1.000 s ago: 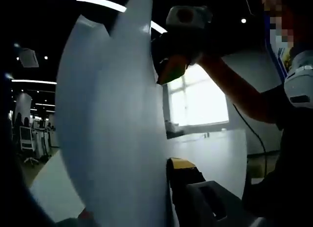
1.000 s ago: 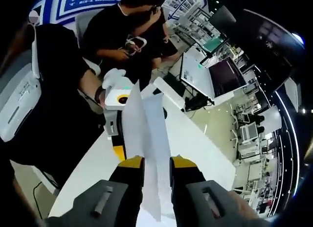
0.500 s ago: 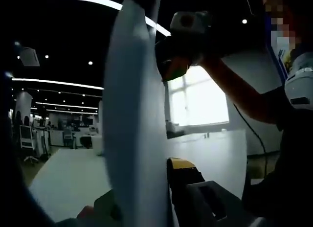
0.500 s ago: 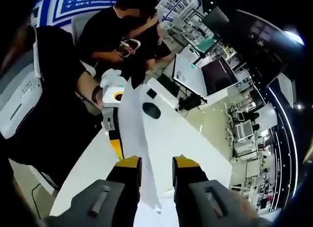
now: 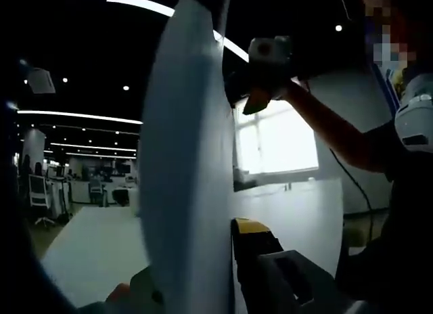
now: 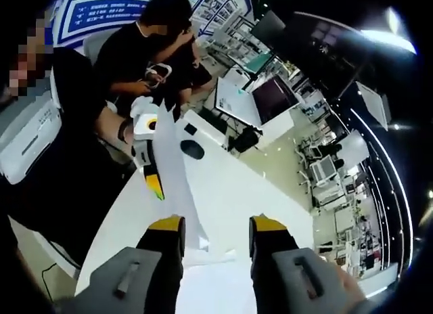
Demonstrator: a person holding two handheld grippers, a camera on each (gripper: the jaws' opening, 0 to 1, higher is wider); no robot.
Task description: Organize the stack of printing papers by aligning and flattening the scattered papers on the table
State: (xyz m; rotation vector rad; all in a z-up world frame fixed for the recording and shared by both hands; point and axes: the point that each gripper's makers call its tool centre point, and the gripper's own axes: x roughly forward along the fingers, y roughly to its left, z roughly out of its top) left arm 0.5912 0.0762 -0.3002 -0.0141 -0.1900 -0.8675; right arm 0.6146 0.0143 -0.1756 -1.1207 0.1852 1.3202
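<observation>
Black sleeve (image 6: 74, 104), seemingly white vest (image 6: 27, 141)

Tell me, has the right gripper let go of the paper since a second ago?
Yes. The right gripper stands open, jaws apart, and the paper that ran between them now hangs left of them over the table, held by the left gripper.

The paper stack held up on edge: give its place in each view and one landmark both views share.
Left gripper view: the paper stack stands upright through the centre, rising from the left gripper.
Right gripper view: it runs as a narrow white strip left of centre, from the left gripper down toward the right gripper.
Shared landmark: the white table.
</observation>
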